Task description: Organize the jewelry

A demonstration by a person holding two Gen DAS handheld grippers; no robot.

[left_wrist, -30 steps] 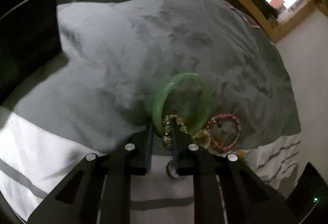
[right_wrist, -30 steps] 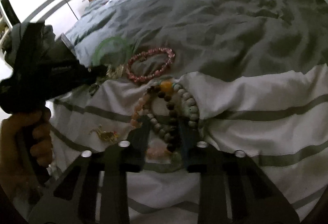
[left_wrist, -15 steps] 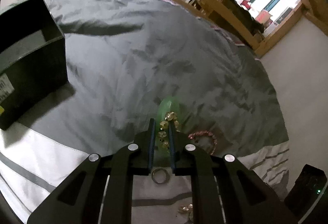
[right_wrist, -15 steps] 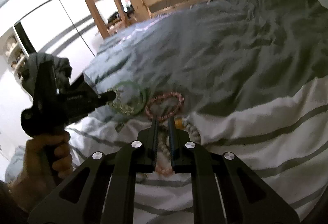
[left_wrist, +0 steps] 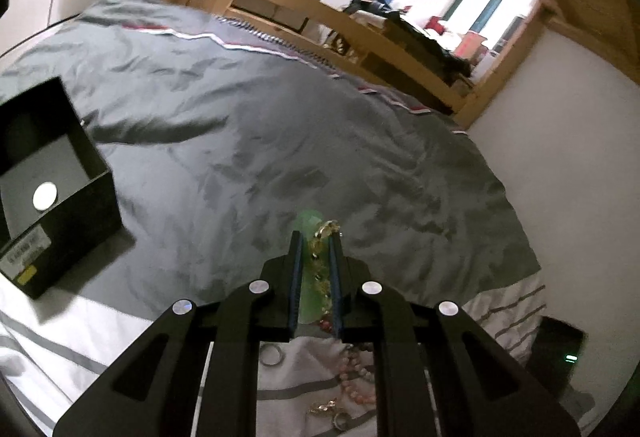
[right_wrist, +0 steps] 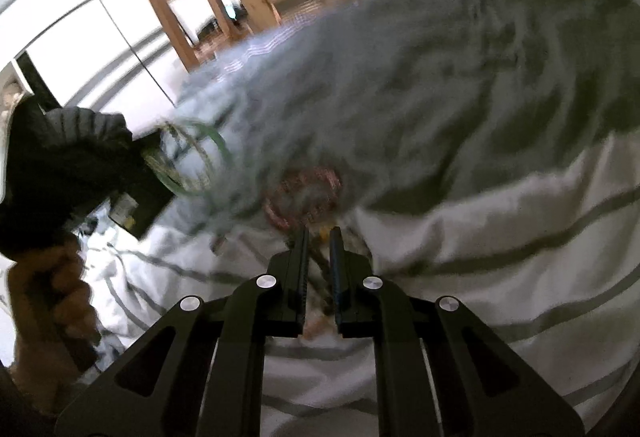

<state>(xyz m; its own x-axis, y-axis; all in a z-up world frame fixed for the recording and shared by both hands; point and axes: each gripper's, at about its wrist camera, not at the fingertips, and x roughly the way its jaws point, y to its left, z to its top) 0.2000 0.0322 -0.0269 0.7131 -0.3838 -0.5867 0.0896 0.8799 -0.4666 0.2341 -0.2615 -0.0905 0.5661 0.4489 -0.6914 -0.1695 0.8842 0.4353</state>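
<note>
My left gripper (left_wrist: 316,237) is shut on a green bangle (left_wrist: 308,301), seen edge-on, and a gold bead bracelet (left_wrist: 326,227), both lifted above the grey bedcover (left_wrist: 280,117). The right wrist view is blurred. It shows the bangle (right_wrist: 218,147) and the bracelet (right_wrist: 200,161) hanging from that gripper, held by a hand (right_wrist: 52,277). My right gripper (right_wrist: 319,237) grips bead bracelets (right_wrist: 318,269) over the white striped sheet (right_wrist: 480,237); its jaws are opening slightly. A pink bead bracelet (right_wrist: 304,193) lies just beyond it.
An open black box (left_wrist: 60,237) stands on the bed at the left. A ring (left_wrist: 272,355), pink beads (left_wrist: 356,377) and a gold piece (left_wrist: 324,407) lie under my left gripper. A black device (left_wrist: 560,361) sits at the right edge. A wooden rail (left_wrist: 360,33) borders the far side.
My left gripper closed on the green bangle and gold bracelet and rose with them off the bed. My right gripper shut on the bead bracelets and tilted upward.
</note>
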